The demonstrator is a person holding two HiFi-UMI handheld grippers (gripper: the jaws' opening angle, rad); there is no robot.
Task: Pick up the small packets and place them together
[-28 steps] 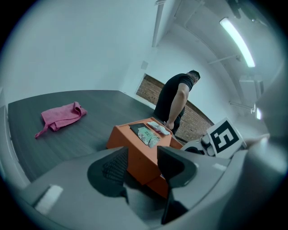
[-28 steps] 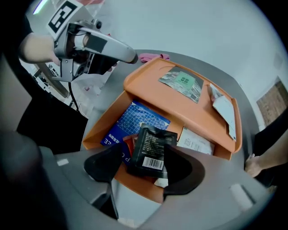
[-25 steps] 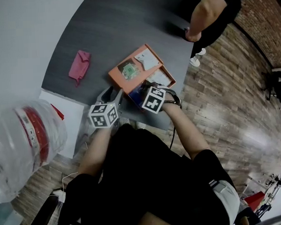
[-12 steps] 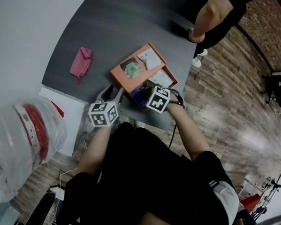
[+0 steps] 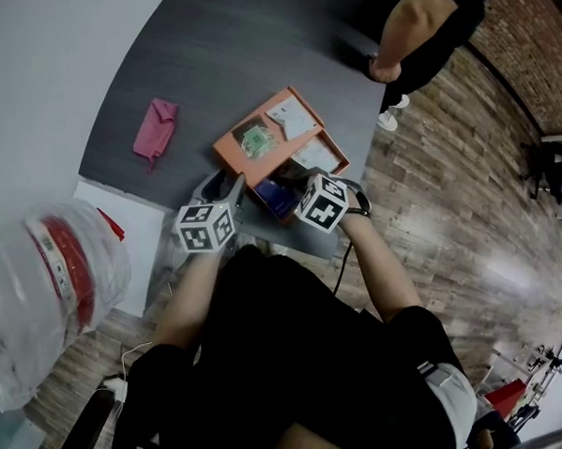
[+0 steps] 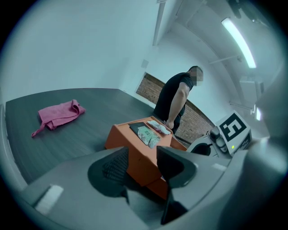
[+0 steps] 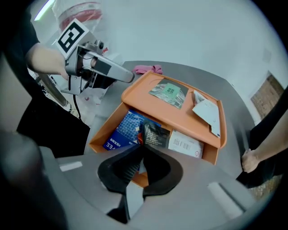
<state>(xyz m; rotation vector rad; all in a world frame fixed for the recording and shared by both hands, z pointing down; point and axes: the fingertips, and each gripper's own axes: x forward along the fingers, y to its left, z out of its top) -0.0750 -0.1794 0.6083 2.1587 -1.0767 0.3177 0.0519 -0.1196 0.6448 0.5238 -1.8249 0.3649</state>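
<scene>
Orange cardboard forms the two-level box (image 7: pixel 189 117) on the dark counter (image 6: pixel 81 139). The right claw (image 7: pixel 142 147) points steeply down over the box's lower compartment. Its jaws have just been closing and now stand together, pinching the near edge of a dark packet (image 7: pixel 156 134) at their tips. Just left of that claw's tips lies a blue packet (image 7: pixel 123 130), and just right of them a white labelled packet (image 7: pixel 185 143), both in the same compartment. Beyond the claw, on the upper level, a green packet (image 7: pixel 168 92) and a white packet (image 7: pixel 206 110) lie near each other.

The left claw (image 6: pixel 142 150) is spread wide and holds nothing. The box's near corner shows in the gap ahead of its jaws. Well off to its left, a pink cloth (image 6: pixel 58 114) lies on the counter. Past the box, a person (image 6: pixel 175 101) stands at the counter's far edge.
</scene>
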